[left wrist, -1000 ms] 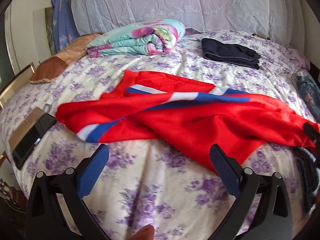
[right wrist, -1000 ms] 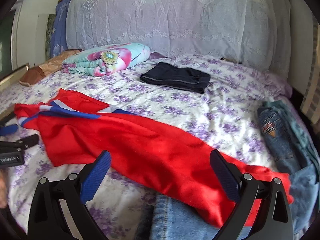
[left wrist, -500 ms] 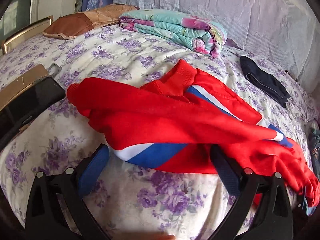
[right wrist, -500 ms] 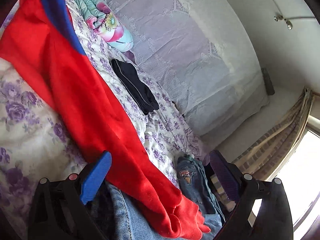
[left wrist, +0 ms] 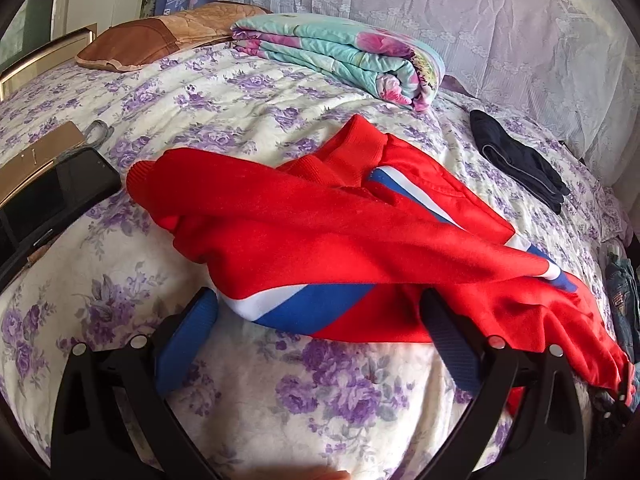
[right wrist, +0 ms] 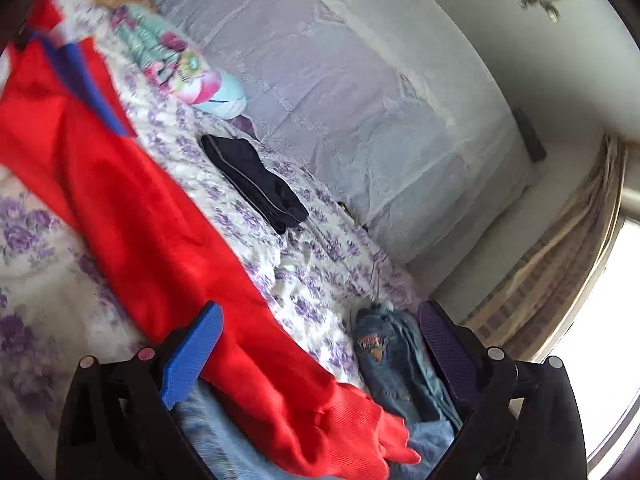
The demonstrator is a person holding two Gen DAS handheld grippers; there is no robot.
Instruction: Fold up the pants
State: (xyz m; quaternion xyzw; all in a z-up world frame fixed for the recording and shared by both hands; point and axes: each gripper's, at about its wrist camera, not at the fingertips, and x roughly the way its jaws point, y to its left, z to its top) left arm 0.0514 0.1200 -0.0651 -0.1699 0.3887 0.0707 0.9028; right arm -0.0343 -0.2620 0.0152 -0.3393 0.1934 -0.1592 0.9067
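Observation:
Red track pants (left wrist: 320, 236) with blue and white side stripes lie crumpled across the floral bedsheet (left wrist: 120, 264). Their waistband end points to the far left. My left gripper (left wrist: 320, 320) is open, its blue pads on either side of the striped edge nearest me, with no cloth pinched. In the right wrist view the same pants (right wrist: 160, 220) run diagonally, and the ribbed cuff (right wrist: 360, 432) lies between the fingers of my open right gripper (right wrist: 320, 336). That view is tilted and blurred.
A folded floral quilt (left wrist: 340, 52) and a brown pillow (left wrist: 160, 36) sit at the bed's far side. Folded dark pants (left wrist: 520, 160) lie at the back right. A phone (left wrist: 52, 196) rests at the left edge. Denim jeans (right wrist: 392, 360) are piled near the cuff.
Both grippers have closed in on the pants. The left swung round to the striped near edge. The right tilted and dropped over the cuff end. Both stay open.

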